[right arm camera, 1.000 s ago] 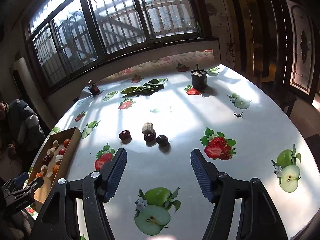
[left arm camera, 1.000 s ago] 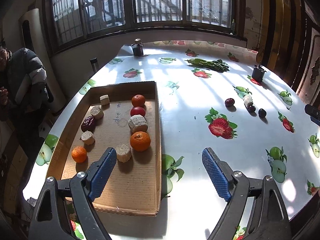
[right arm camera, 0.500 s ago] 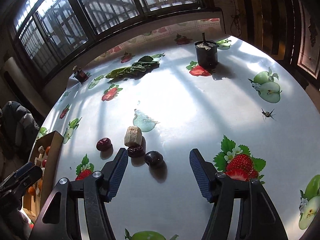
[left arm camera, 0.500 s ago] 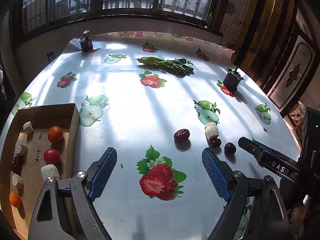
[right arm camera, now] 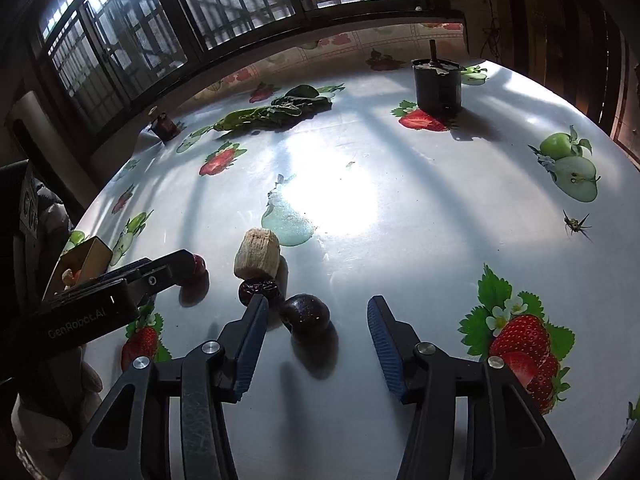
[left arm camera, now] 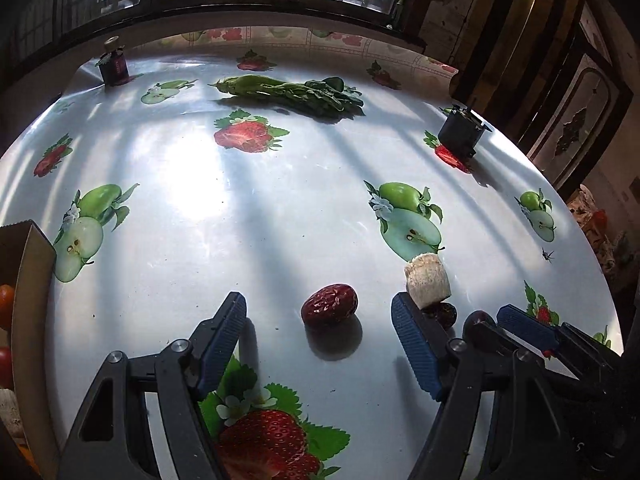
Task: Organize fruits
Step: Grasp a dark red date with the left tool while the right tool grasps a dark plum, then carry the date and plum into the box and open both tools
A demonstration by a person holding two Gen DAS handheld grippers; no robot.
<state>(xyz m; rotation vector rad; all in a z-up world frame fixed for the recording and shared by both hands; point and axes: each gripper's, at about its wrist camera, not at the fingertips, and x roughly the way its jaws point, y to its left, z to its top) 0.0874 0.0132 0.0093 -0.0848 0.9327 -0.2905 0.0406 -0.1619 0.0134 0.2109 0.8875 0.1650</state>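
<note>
Between the pads of the left tool (left arm camera: 318,338), left wrist view, lies the red date (left arm camera: 329,305), on the desk (left arm camera: 280,208), nothing touching it yet. Jaws have just been closing but are apart w/ gaps both sides, so released, not clenched. Pale chunk (left arm camera: 427,279) stands at 2 o'clock from the date, right behind the right-side pad, w/ a wrinkled dark date (left arm camera: 442,314) tucked under it. Right tool's pad (left arm camera: 526,328) pokes in at 3 o'clock, v. near. Cardboard box (left arm camera: 24,280) sits at 9 o'clock, at the frame edge, w/ fruit already in it.

Risks here, as I judge: the right-side pad could nudge the pale chunk & topple it as the tool settles; the date is rounded, could roll out if pinched off-centre; the two tools are crowded & could knock each other.

Right wrist view: right tool (right arm camera: 316,334) brackets the dark plum (right arm camera: 305,316), which sits closer to the left-side pad, touching or nearly, can't tell. Jaws have just been closing, not gripping, big gap on the right side. Wrinkled dark date (right arm camera: 258,291) lies just at 11 o'clock of the plum, pale chunk (right arm camera: 256,254) above it at 12. Left tool (right arm camera: 160,276) comes in from 9 o'clock, covering most of the red date (right arm camera: 199,264).

Risks: the left-side pad is right by the wrinkled date, may catch it too or shove it into the chunk; smooth round plum on a glossy desk may squirt fwd when pinched.
</note>
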